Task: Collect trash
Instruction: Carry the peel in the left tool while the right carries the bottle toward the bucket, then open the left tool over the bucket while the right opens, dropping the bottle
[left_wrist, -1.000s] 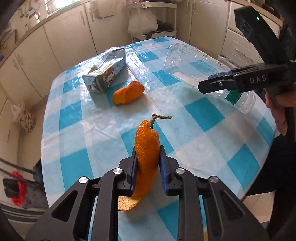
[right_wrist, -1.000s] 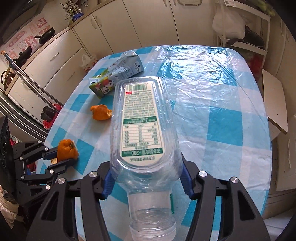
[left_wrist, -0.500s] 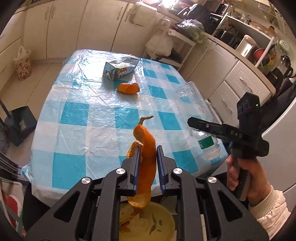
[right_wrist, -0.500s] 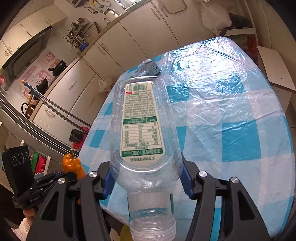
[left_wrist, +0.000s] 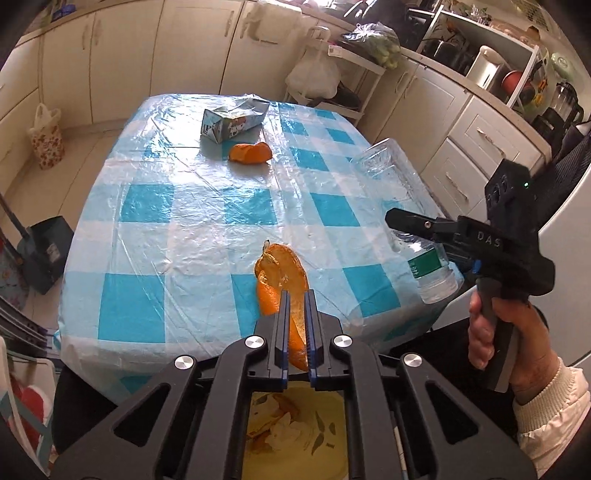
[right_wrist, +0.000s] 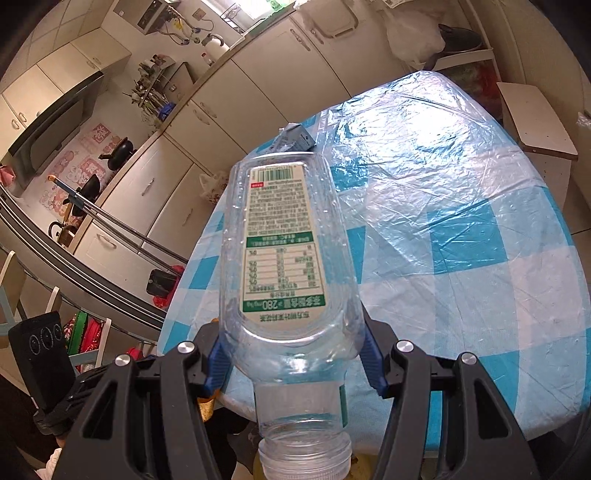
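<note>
Both grippers have drawn back from over the table to its near edge since the earlier frame, and a yellow bin (left_wrist: 295, 424) now shows below the left gripper (left_wrist: 295, 325). Left gripper: jaws nearly together and closing, pads pressing an orange peel (left_wrist: 282, 280) that stands up between them, directly above the bin. Right gripper (right_wrist: 291, 354): jaws about half open, clamped across the shoulders of an empty clear bottle (right_wrist: 284, 258), neck toward the camera and open mouth lowest; the grip is steady. In the left view the same bottle (left_wrist: 406, 206) hangs off the right near corner of the table (left_wrist: 184, 236), held out by a hand (left_wrist: 509, 347) in a pale sleeve. Status: two items are lifted and at the bin, neither yet released. The bin already holds scraps of peel and paper. Remaining on the table: a crushed carton (left_wrist: 234, 122) at the far end and a second peel (left_wrist: 251, 153) just near of it, the two close but apart. Judged progress: roughly halfway; two drops and two further pickups are left.
</note>
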